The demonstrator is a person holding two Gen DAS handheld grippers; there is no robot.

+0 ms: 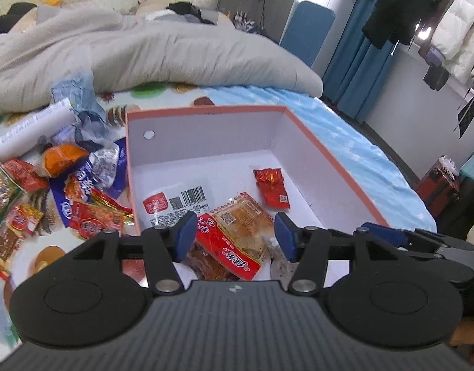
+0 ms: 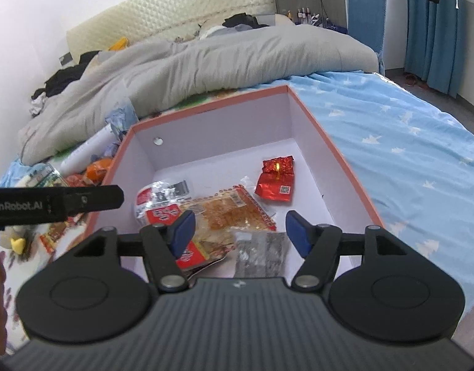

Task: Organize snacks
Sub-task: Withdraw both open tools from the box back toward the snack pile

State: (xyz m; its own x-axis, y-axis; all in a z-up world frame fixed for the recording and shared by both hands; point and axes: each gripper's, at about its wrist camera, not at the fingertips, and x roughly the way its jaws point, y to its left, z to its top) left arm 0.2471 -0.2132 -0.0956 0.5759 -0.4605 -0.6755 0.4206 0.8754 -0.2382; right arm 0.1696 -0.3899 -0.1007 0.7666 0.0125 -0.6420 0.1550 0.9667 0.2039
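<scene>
Below both of your grippers sits the open box (image 1: 335,167), pink-rimmed and white inside, filling the middle of each wrist view on the blue star-print sheet (image 2: 407,142). Your left gripper (image 1: 233,236) hangs over the box's near end with its blue pads spread apart and nothing pinched between them; a red-banded snack packet (image 1: 237,238) lies flat on the box floor under the gap. Your right gripper (image 2: 240,232) is likewise released, pads wide and clear of the grey packet (image 2: 261,253) beneath it. Farther back in the box rests a small red foil packet (image 2: 277,181), apart from the others, and at the left a clear packet with a barcode (image 1: 178,204). Outside the box, at the left of the left-wrist view, a heap of loose snacks (image 1: 66,191) covers the patterned mat. A grey duvet (image 1: 144,52) bunches across the top of both views.
</scene>
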